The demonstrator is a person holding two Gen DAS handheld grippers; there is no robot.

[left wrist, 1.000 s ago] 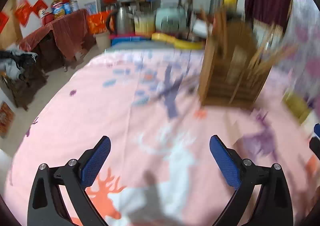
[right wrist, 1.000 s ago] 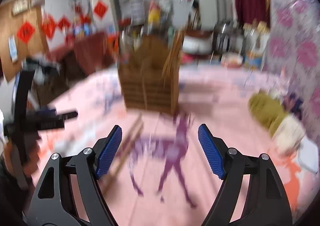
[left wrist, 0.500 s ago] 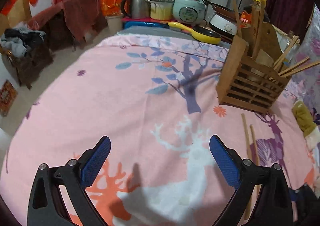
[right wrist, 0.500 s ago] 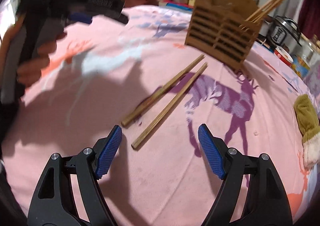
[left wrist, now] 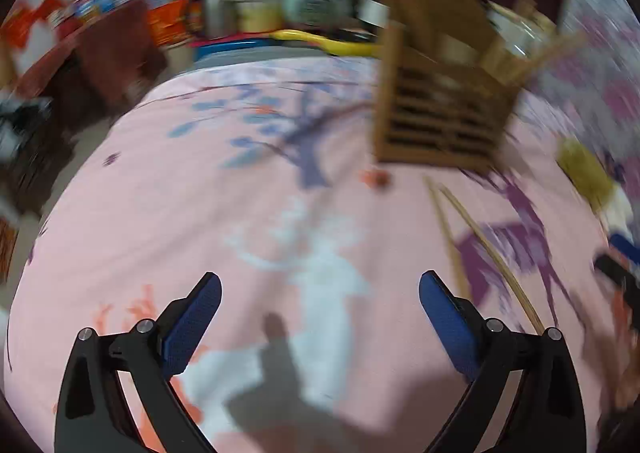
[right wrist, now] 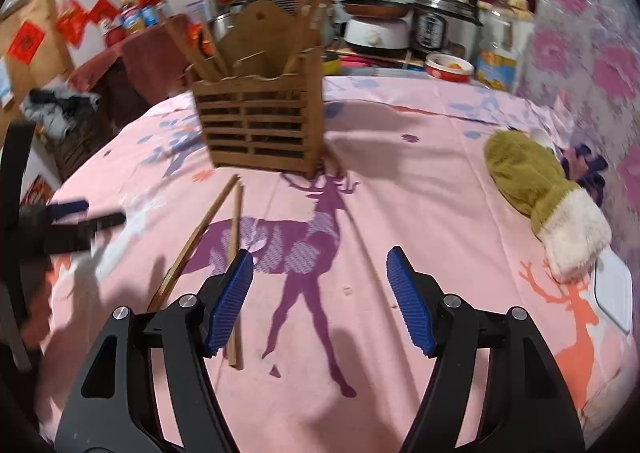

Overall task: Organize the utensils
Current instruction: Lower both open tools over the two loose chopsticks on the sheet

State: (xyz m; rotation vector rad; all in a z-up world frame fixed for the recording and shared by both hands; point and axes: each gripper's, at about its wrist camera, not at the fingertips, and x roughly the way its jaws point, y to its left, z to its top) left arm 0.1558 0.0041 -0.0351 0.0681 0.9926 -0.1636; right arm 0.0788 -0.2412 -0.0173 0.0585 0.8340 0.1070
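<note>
Chopsticks, two long pale-brown wooden ones (right wrist: 224,241), lie loose on the pink deer-print tablecloth (right wrist: 420,181), and they are what I am after. My right black gripper with blue ribbed pads (right wrist: 320,293) hangs just above the cloth, its jaws part-way apart and just now narrowed a little, with nothing between them: the pads frame only the purple deer. The nearer chopstick's end passes just beside and under my left-side pad (right wrist: 230,301), so I judge I am lining up on it but must shift toward that side to get the stick between the pads.

Both sticks run lengthwise away from me, far ends aimed at the foot of the slatted brown wooden utensil holder (right wrist: 260,117); they sit close at the far end and spread toward me. That holder stands upright near the middle of the table with more sticks already leaning in it, so it is plainly where these belong.

My left black gripper with blue pads (left wrist: 320,317) is wide apart and empty over the white deer, kept clear to one side. A mustard plush mitten with a white cuff (right wrist: 540,193) lies well apart.
</note>
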